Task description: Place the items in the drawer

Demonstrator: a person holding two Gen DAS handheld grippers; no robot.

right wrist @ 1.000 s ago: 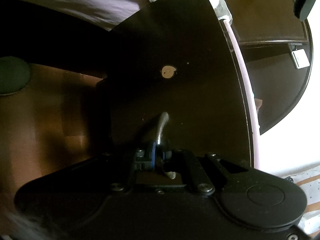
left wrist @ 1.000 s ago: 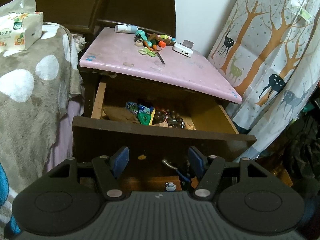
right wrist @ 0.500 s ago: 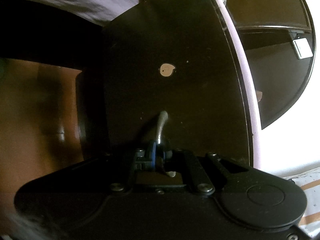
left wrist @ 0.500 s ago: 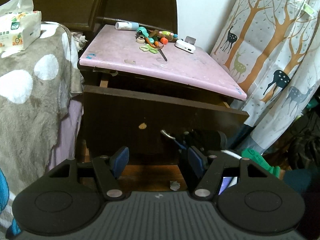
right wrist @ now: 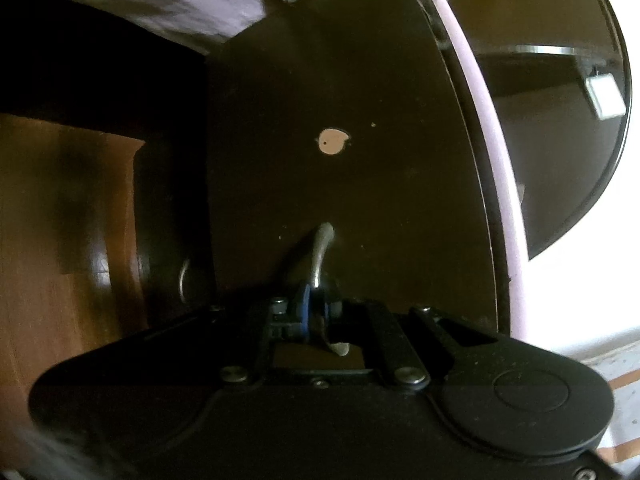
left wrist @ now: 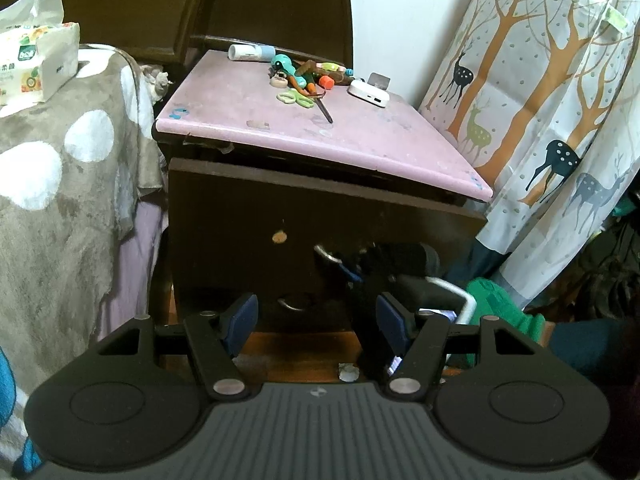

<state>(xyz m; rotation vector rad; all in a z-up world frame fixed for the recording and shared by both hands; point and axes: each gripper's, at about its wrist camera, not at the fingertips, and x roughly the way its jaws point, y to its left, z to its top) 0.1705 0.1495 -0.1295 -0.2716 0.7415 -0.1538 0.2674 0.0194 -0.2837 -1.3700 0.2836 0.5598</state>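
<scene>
The dark wooden drawer of the nightstand is pushed in under the pink top. My right gripper is shut on the drawer's metal handle; it also shows in the left wrist view, at the handle. My left gripper is open and empty, held back in front of the nightstand. Small items lie on the pink top: green scissors, a white box, a tube and a colourful clutter.
A bed with a grey spotted blanket stands left, with a tissue pack on it. A deer-print curtain hangs right. A lower drawer handle shows below. A green object lies on the floor at right.
The drawer was open with items visible inside; my right gripper has pushed it in by the handle until it is closed. My left gripper has stayed open.
</scene>
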